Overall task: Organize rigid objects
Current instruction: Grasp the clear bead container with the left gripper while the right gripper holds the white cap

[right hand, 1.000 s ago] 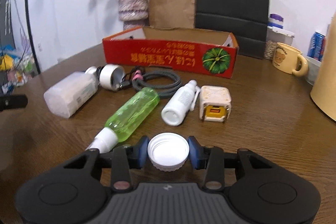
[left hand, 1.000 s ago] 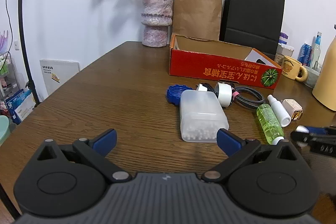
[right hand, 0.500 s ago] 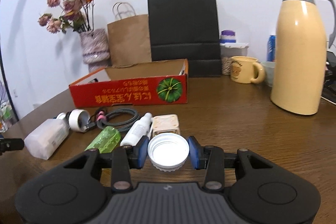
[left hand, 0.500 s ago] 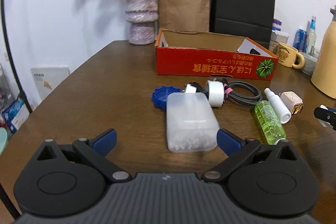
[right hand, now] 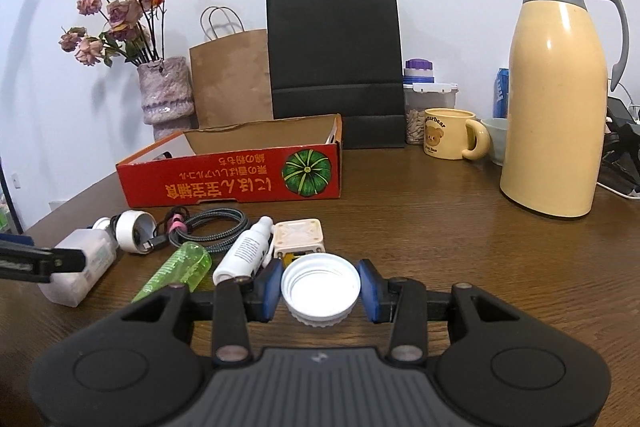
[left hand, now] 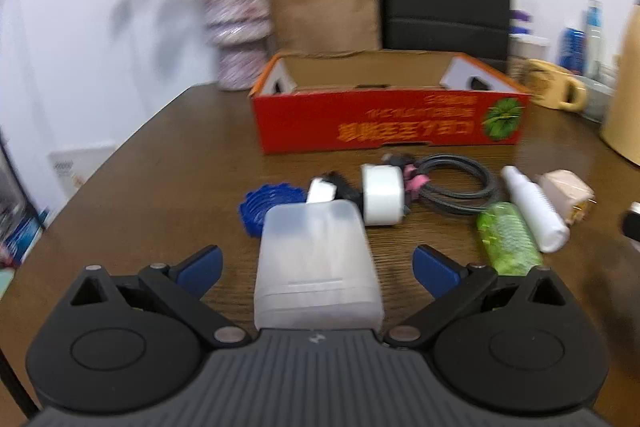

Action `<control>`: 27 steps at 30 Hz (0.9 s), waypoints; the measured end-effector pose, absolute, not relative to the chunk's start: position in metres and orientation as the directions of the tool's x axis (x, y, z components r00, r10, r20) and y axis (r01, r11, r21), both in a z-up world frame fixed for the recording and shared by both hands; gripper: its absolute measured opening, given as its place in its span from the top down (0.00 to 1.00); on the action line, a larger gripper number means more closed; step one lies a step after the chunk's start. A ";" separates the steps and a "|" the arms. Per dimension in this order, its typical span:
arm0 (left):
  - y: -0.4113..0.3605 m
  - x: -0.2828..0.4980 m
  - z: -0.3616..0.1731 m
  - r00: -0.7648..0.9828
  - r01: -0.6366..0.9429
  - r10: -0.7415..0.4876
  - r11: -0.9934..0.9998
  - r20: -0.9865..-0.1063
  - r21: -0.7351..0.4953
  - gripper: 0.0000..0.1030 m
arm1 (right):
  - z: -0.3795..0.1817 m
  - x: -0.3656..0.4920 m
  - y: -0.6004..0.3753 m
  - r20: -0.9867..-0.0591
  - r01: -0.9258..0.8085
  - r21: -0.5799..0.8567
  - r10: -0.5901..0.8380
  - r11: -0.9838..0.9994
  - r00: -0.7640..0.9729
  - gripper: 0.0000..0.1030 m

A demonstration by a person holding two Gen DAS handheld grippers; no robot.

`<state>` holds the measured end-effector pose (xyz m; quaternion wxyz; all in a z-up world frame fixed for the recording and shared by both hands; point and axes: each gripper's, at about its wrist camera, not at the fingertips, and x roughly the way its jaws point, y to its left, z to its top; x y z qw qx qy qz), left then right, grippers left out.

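My right gripper (right hand: pixel 320 287) is shut on a white screw cap (right hand: pixel 320 289), held open side up above the table. My left gripper (left hand: pixel 316 267) is open, and a frosted plastic box (left hand: pixel 318 263) lies on the table between its blue pads without touching them. In the right wrist view that box (right hand: pixel 86 257) sits at the left with a left finger (right hand: pixel 40 261) in front of it. Behind lie a blue lid (left hand: pixel 266 207), a white tape roll (left hand: pixel 382 199), a coiled cable (left hand: pixel 452 179), a green bottle (left hand: pixel 508 237), a white spray bottle (left hand: pixel 534 213) and a beige plug (left hand: pixel 566 193). The red carton (left hand: pixel 392 115) stands open beyond them.
A vase of dried flowers (right hand: pixel 166 95), a brown paper bag (right hand: pixel 230 79) and a black paper bag (right hand: pixel 336 67) line the wall. A yellow mug (right hand: pixel 450 139), jars and a tall cream thermos (right hand: pixel 558 99) stand at the right. The table's left edge (left hand: pixel 120 155) curves away.
My left gripper has moved forward over the frosted box, which now lies between its open fingers. My right gripper tilted up early on, then held still with the cap.
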<state>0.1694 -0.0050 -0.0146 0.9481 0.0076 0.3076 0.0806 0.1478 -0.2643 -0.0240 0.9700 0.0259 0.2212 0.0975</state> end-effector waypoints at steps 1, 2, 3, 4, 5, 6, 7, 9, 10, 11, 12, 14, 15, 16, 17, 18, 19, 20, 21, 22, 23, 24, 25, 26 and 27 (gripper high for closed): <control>-0.004 0.173 -0.017 0.794 -0.162 0.163 0.985 -0.586 0.054 0.00 | -0.024 0.148 -0.264 -0.425 -0.177 0.094 0.200 0.980 0.883 0.62; -0.003 0.176 -0.020 0.789 -0.170 0.166 0.984 -0.592 0.051 0.00 | -0.024 0.148 -0.264 -0.427 -0.176 0.094 0.199 0.980 0.882 0.62; -0.002 0.178 -0.022 0.782 -0.176 0.174 0.983 -0.599 0.056 0.00 | -0.025 0.149 -0.264 -0.430 -0.176 0.094 0.199 0.980 0.881 0.62; -0.001 0.179 -0.025 0.779 -0.180 0.179 0.982 -0.601 0.059 0.00 | -0.025 0.149 -0.264 -0.431 -0.177 0.094 0.200 0.980 0.880 0.62; 0.000 0.179 -0.027 0.780 -0.182 0.180 0.982 -0.600 0.058 0.00 | -0.025 0.149 -0.263 -0.431 -0.177 0.094 0.201 0.980 0.880 0.62; 0.002 0.180 -0.028 0.781 -0.182 0.179 0.982 -0.598 0.055 0.00 | -0.025 0.149 -0.263 -0.431 -0.178 0.093 0.200 0.980 0.880 0.62; 0.002 0.181 -0.030 0.785 -0.182 0.178 0.982 -0.594 0.053 0.00 | -0.025 0.149 -0.263 -0.431 -0.178 0.091 0.200 0.980 0.880 0.62; 0.002 0.180 -0.032 0.790 -0.184 0.183 0.981 -0.584 0.059 0.00 | -0.025 0.149 -0.263 -0.431 -0.177 0.090 0.199 0.980 0.880 0.61; 0.002 0.180 -0.032 0.791 -0.182 0.182 0.981 -0.584 0.060 0.00 | -0.025 0.149 -0.263 -0.432 -0.176 0.091 0.198 0.980 0.880 0.61; 0.002 0.181 -0.033 0.793 -0.175 0.175 0.983 -0.584 0.057 0.00 | -0.025 0.149 -0.263 -0.432 -0.176 0.092 0.198 0.980 0.880 0.61; 0.002 0.181 -0.033 0.793 -0.170 0.169 0.984 -0.585 0.054 0.02 | -0.025 0.149 -0.264 -0.431 -0.175 0.092 0.198 0.980 0.880 0.61; 0.002 0.180 -0.033 0.793 -0.169 0.165 0.984 -0.586 0.049 0.06 | -0.025 0.149 -0.264 -0.430 -0.174 0.091 0.197 0.980 0.881 0.61; 0.003 0.180 -0.034 0.793 -0.166 0.158 0.985 -0.588 0.040 0.11 | -0.025 0.149 -0.264 -0.430 -0.173 0.091 0.196 0.981 0.881 0.61; 0.004 0.181 -0.034 0.792 -0.163 0.150 0.986 -0.591 0.031 0.15 | -0.025 0.149 -0.263 -0.430 -0.172 0.091 0.195 0.981 0.882 0.61; 0.005 0.181 -0.034 0.790 -0.163 0.148 0.986 -0.594 0.028 0.22 | -0.025 0.149 -0.264 -0.429 -0.171 0.091 0.194 0.981 0.882 0.61; 0.005 0.181 -0.034 0.788 -0.162 0.145 0.986 -0.598 0.025 0.31 | -0.025 0.149 -0.264 -0.429 -0.170 0.091 0.193 0.981 0.882 0.61; 0.006 0.182 -0.035 0.786 -0.155 0.131 0.988 -0.604 0.014 0.34 | -0.025 0.149 -0.264 -0.429 -0.169 0.091 0.192 0.981 0.883 0.61; 0.007 0.182 -0.035 0.787 -0.151 0.125 0.988 -0.605 0.008 0.35 | -0.025 0.149 -0.264 -0.428 -0.168 0.091 0.191 0.982 0.883 0.61; 0.006 0.182 -0.035 0.787 -0.151 0.124 0.988 -0.605 0.007 0.35 | -0.025 0.148 -0.264 -0.427 -0.166 0.091 0.189 0.982 0.884 0.61; 0.007 0.181 -0.035 0.787 -0.153 0.125 0.988 -0.604 0.005 0.35 | -0.025 0.148 -0.264 -0.427 -0.165 0.091 0.188 0.982 0.884 0.61; 0.007 0.181 -0.034 0.787 -0.158 0.128 0.987 -0.604 0.004 0.35 | -0.025 0.148 -0.265 -0.427 -0.163 0.091 0.187 0.982 0.885 0.61; 0.008 0.181 -0.033 0.787 -0.166 0.135 0.986 -0.602 0.004 0.35 | -0.025 0.148 -0.265 -0.427 -0.161 0.092 0.185 0.983 0.885 0.61; 0.009 0.180 -0.033 0.787 -0.175 0.143 0.985 -0.600 0.004 0.35 | -0.024 0.148 -0.266 -0.426 -0.160 0.092 0.184 0.983 0.886 0.61; 0.010 0.180 -0.033 0.787 -0.179 0.146 0.984 -0.600 0.004 0.35 | -0.025 0.148 -0.266 -0.426 -0.158 0.092 0.182 0.983 0.886 0.61; 0.010 0.180 -0.032 0.786 -0.180 0.145 0.984 -0.600 0.002 0.35 | -0.024 0.149 -0.266 -0.426 -0.156 0.092 0.181 0.983 0.887 0.61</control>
